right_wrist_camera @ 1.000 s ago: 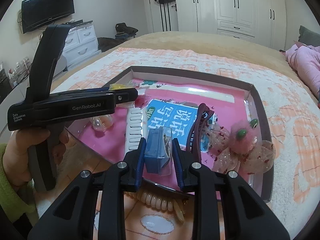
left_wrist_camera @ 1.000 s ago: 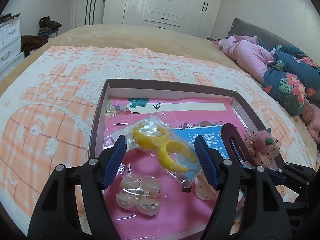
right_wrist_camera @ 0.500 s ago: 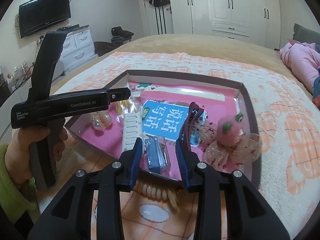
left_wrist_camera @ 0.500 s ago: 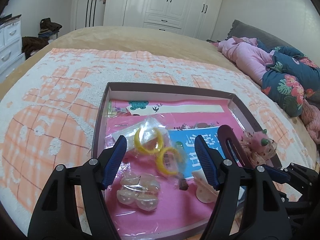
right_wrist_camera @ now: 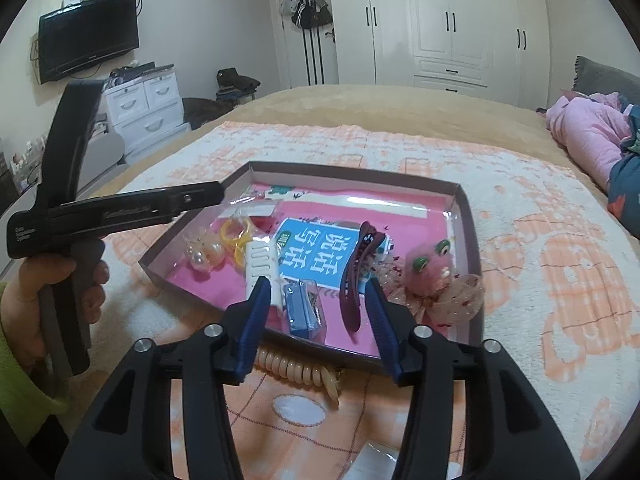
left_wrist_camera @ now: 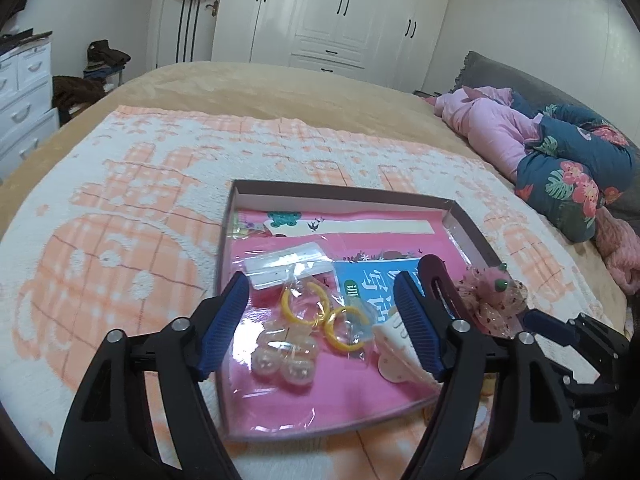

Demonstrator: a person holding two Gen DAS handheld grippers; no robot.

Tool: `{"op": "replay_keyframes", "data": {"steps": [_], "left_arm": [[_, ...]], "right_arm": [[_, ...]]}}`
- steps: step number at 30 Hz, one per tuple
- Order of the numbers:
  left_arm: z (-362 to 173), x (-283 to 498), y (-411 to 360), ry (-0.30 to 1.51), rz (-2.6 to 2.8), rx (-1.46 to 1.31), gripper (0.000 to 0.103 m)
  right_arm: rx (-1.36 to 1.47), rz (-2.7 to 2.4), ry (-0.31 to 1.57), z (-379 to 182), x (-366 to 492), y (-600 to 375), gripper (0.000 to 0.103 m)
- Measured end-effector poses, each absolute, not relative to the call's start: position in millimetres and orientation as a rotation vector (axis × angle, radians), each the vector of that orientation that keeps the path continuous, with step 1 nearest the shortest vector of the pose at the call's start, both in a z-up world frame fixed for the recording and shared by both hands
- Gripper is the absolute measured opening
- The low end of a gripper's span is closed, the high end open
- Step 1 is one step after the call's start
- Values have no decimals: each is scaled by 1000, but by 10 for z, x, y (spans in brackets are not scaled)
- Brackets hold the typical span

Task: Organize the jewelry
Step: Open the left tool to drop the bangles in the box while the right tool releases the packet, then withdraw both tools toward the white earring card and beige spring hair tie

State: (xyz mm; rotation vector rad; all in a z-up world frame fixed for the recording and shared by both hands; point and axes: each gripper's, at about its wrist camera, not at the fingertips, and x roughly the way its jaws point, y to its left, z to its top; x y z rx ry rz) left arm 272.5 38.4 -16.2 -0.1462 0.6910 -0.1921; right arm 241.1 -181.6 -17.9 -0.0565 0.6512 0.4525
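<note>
A shallow brown box (left_wrist_camera: 340,196) (right_wrist_camera: 466,216) with a pink lining lies on the bed. In it are a bag of yellow hoops (left_wrist_camera: 320,312) (right_wrist_camera: 236,236), pearl pieces (left_wrist_camera: 284,360) (right_wrist_camera: 204,256), a white comb clip (right_wrist_camera: 258,266), a small blue packet (right_wrist_camera: 302,310), a dark red hair clip (right_wrist_camera: 356,276) (left_wrist_camera: 436,280) and a pink frog bow (right_wrist_camera: 432,276) (left_wrist_camera: 492,292). My left gripper (left_wrist_camera: 320,316) is open and empty above the box's near-left part. My right gripper (right_wrist_camera: 318,312) is open and empty just behind the blue packet, at the box's near edge.
A cream spiral hair tie (right_wrist_camera: 300,368) lies on the blanket just outside the box. A clear bag (right_wrist_camera: 380,460) lies nearer me. Pink and floral bedding (left_wrist_camera: 560,152) is piled at the right. White drawers (right_wrist_camera: 144,112) stand left of the bed.
My right gripper opened and let go of the blue packet, which now lies in the box. Both grippers pulled back from the box. The yellow hoop bag lies lower, out of the left jaws.
</note>
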Motion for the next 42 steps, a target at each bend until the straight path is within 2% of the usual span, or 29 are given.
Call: {"op": "replay_keyframes", "data": {"steps": [5,7,15,25,42], "left_arm": [[-20,2550,408,666,-187,-142,72],[29,2482,383,659,-186,-133,78],[180,2219,285,620,-187,-126,92],[224,1888,189,600,-202,-124,92],[196,1473,-7,590,-222,-89,92]], "right_arm": [[-35,438,626,-85,2330,-1905,57],[-26,434,614,-47,2290,-1937,60],[-7,423,573,104,2093,-2064,73],[7,396,549,179,1876,-2253,79],[4,402,515,282,1467,-2392,82]]}}
